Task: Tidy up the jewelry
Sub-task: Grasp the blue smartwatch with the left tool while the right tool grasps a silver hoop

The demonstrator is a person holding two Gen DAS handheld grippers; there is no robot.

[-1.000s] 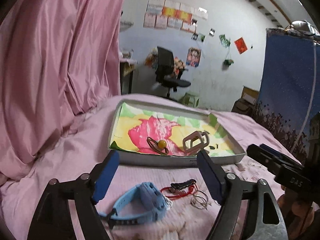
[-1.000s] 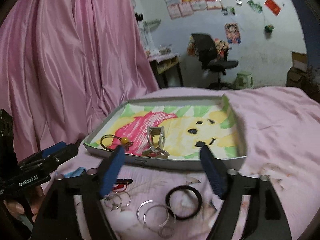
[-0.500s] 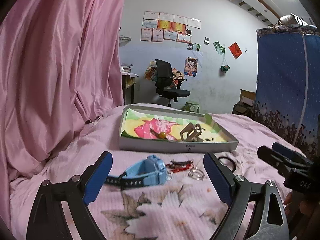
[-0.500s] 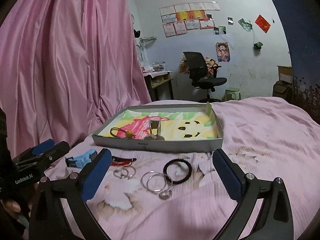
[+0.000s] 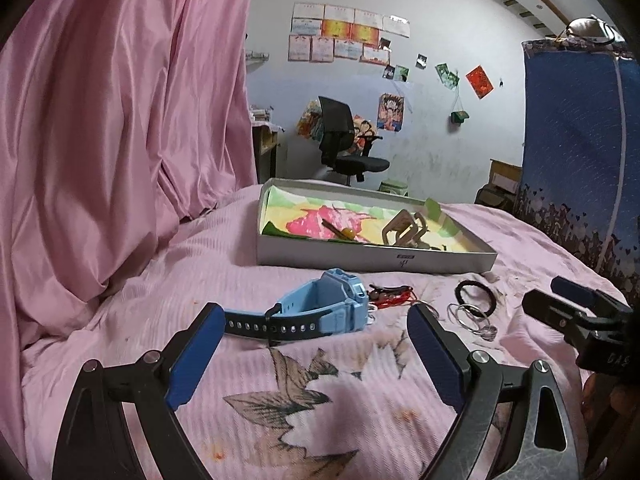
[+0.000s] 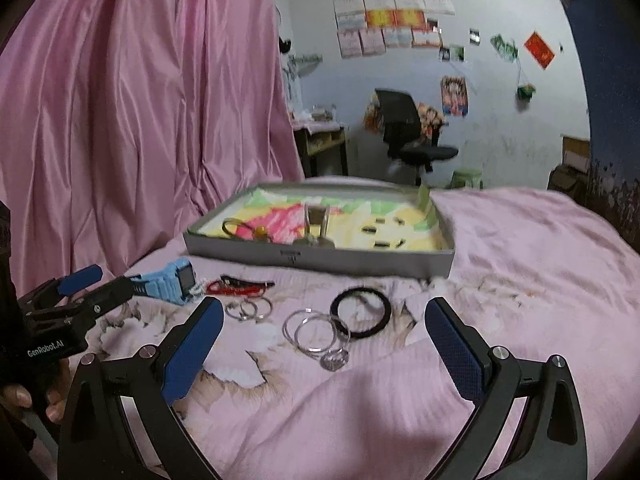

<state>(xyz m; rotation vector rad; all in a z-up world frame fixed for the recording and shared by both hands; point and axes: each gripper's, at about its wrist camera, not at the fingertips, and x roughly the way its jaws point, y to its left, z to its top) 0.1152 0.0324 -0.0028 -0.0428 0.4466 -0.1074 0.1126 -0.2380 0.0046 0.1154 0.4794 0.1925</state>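
A shallow grey tray (image 5: 376,258) with a cartoon lining sits on the pink bed; a hair tie with an amber bead (image 5: 346,233) and a beige clip (image 5: 404,226) lie in it. Loose on the bed are a light-blue watch (image 5: 320,312), a red and black cord piece (image 5: 390,294), a black ring (image 6: 362,311), silver hoops (image 6: 316,332) and small rings (image 6: 248,308). My left gripper (image 5: 316,332) is open just in front of the watch. My right gripper (image 6: 324,328) is open, with the hoops between its fingers. The tray also shows in the right wrist view (image 6: 320,256).
A pink curtain (image 5: 120,140) hangs along the left. A blue patterned hanging (image 5: 580,140) stands at the right. An office chair (image 5: 344,140) and a desk are beyond the bed. The bedspread (image 6: 520,260) stretches bare to the right of the tray.
Both grippers have pulled back and dropped lower towards the bed, so the tray looks farther away and the loose items lie just ahead of the fingers. Both stayed open.
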